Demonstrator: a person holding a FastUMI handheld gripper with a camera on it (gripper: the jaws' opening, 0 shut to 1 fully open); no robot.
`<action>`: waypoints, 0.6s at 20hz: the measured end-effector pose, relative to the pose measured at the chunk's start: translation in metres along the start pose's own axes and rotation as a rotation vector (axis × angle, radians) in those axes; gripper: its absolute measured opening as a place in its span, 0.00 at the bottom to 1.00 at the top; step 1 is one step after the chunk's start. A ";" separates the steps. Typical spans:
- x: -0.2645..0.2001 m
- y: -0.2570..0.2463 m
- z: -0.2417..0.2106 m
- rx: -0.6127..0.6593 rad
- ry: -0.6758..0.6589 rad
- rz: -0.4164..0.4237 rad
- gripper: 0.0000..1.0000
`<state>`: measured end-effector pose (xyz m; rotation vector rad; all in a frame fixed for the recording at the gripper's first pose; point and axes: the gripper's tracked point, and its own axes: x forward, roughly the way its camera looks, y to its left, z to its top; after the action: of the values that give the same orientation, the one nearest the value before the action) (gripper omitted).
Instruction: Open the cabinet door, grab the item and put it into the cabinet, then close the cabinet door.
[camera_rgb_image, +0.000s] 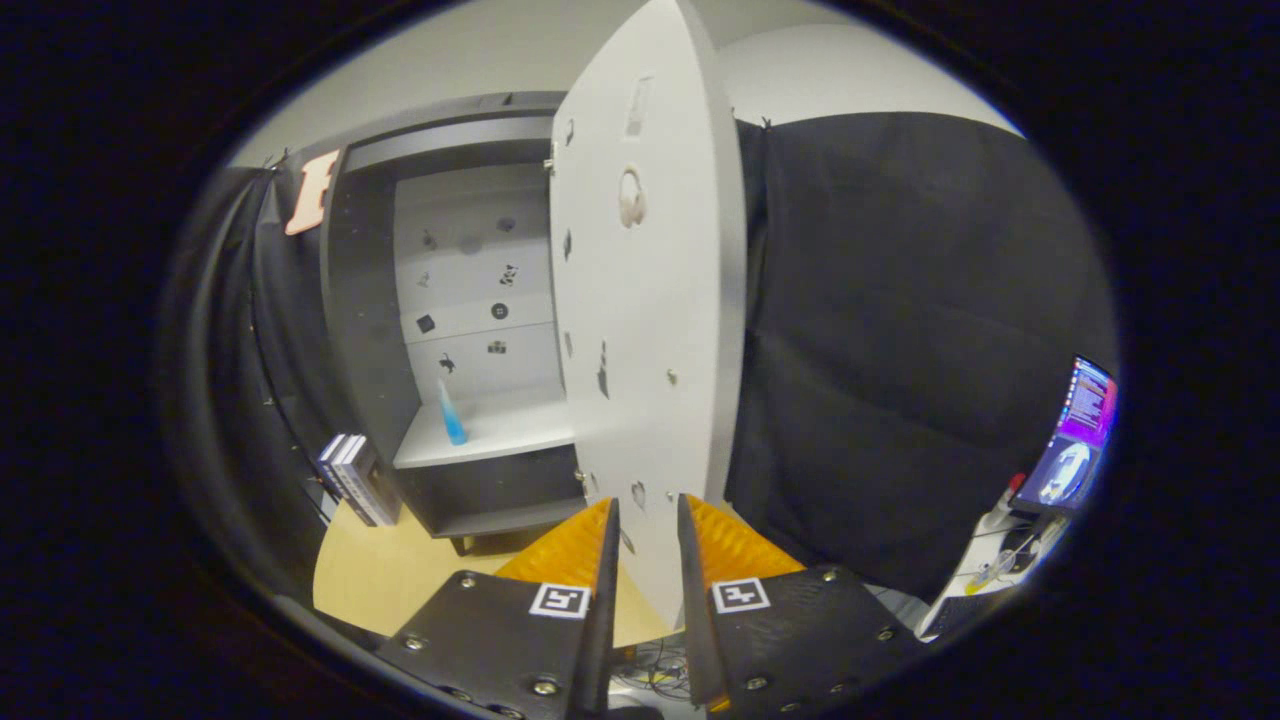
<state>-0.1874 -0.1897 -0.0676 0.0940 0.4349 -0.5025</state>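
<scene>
The dark cabinet (360, 330) stands beyond the fingers with its white door (650, 330) swung wide open, inner face toward me. A slim blue bottle (452, 415) stands upright on the cabinet's white shelf (500, 435), near its left end. My gripper (648, 510) sits at the door's lower free corner. The fingers are narrowly apart with the door's bottom edge running between them, and they appear to pinch the panel.
Books (355, 480) lean against the cabinet's left side on a light wooden table (400, 580). Black cloth (900, 350) hangs to the right of the door. A lit monitor (1075, 440) and desk clutter sit far right.
</scene>
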 end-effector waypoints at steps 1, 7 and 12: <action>0.000 -0.009 0.001 0.013 -0.002 -0.019 0.30; 0.013 -0.032 -0.008 0.060 -0.011 -0.119 0.30; 0.030 -0.078 -0.008 0.080 -0.021 -0.218 0.31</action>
<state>-0.2045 -0.2694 -0.0866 0.1191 0.4067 -0.7352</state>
